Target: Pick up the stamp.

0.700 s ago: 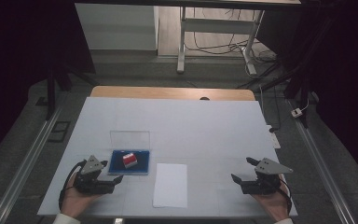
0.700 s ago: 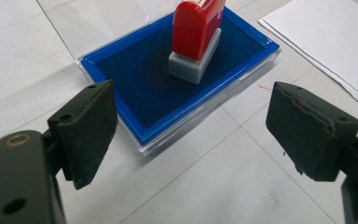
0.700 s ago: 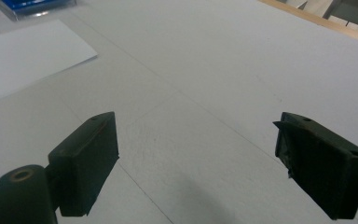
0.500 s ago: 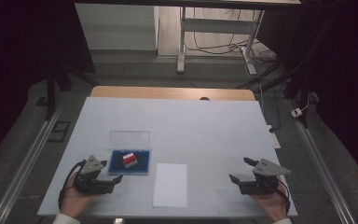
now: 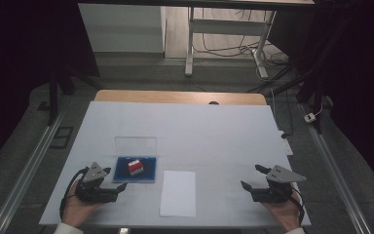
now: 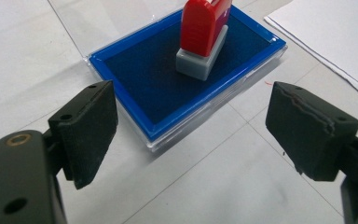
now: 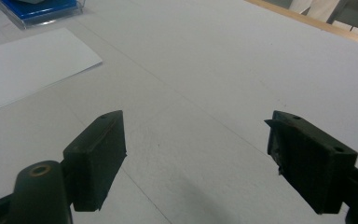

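At the near left corner of the white table point(image 5: 214, 126), about seven o'clock from its middle, the person's left hand point(image 5: 75, 209) holds the left gripper point(image 5: 119, 187) low over the surface. Its two black jaws stand wide apart with nothing between them; in the left gripper view they frame bare tabletop, and the pads point(image 6: 91, 130) touch nothing.

Just beyond the jaws, at roughly twelve o'clock from that gripper's own camera, lies the ink pad case point(image 6: 135, 65). It is a shallow clear plastic box with a bright blue rim and a dark blue felt bed. Its transparent lid point(image 5: 135, 145) is swung open and stands behind the tray, on the far side. Inside the tray, a red stamp point(image 6: 204, 28) on a grey base stands upright on the felt, nearer the tray's far end than the end closest to the gripper. The tray holds nothing else that I can make out.

To the right of the case, close beside it but not touching, a sheet of white paper point(image 5: 178, 193) lies flat, about six o'clock from the table's centre.

Farther right, near five o'clock, the right hand point(image 5: 285, 214) holds the right gripper point(image 5: 252, 178). Its jaws are also spread wide and empty, pointing across bare table, well apart from the paper and the case.
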A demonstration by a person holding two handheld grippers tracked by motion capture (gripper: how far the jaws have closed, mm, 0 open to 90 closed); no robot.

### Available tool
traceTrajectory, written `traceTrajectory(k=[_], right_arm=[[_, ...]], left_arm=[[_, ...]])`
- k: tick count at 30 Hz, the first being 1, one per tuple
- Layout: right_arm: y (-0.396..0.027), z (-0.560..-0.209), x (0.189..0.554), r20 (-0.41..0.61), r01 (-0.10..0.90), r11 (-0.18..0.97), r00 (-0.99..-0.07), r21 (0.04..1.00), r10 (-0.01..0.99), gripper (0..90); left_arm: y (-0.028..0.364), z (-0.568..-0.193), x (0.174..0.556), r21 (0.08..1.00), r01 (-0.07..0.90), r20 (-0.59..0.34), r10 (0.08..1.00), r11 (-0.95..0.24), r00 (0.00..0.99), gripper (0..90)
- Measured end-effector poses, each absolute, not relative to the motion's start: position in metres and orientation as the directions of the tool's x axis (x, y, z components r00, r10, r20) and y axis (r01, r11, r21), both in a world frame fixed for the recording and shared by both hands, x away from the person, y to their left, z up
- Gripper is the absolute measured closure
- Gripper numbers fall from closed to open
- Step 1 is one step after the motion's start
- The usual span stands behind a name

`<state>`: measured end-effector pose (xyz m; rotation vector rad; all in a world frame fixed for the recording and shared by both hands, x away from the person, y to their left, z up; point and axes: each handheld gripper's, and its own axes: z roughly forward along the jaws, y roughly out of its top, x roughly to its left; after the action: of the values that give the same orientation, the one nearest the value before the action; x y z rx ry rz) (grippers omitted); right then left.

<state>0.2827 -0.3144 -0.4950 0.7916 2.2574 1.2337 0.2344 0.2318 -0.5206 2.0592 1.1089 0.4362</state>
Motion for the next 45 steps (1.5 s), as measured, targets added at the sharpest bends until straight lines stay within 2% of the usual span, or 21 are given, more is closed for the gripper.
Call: traceTrajectory(k=[10,23,36,45], right_arm=[[-0.313,-0.497,0.282,-0.098,0.275,0.437,-0.744,0.857,0.661,19.4],[-0.309,-0.497,0.282,-0.098,0.275,0.448,-0.754,0.851,0.65,19.3],[-0.309,-0.498,0.28,-0.095,0.278,0.446,-0.753,0.851,0.651,19.4],[-0.307,-0.501,0.28,-0.095,0.287,0.462,-0.759,0.839,0.644,19.4]], left_arm=[[0.232,-0.519,0.234,0.747,0.566,-0.047,0.821,-0.349,0.569,17.9],[0.235,-0.499,0.236,0.758,0.536,-0.021,0.807,-0.373,0.59,19.9],[0.224,-0.477,0.253,0.75,0.512,-0.016,0.764,-0.418,0.646,21.4],[0.211,-0.471,0.272,0.708,0.514,-0.001,0.726,-0.485,0.687,23.6]])
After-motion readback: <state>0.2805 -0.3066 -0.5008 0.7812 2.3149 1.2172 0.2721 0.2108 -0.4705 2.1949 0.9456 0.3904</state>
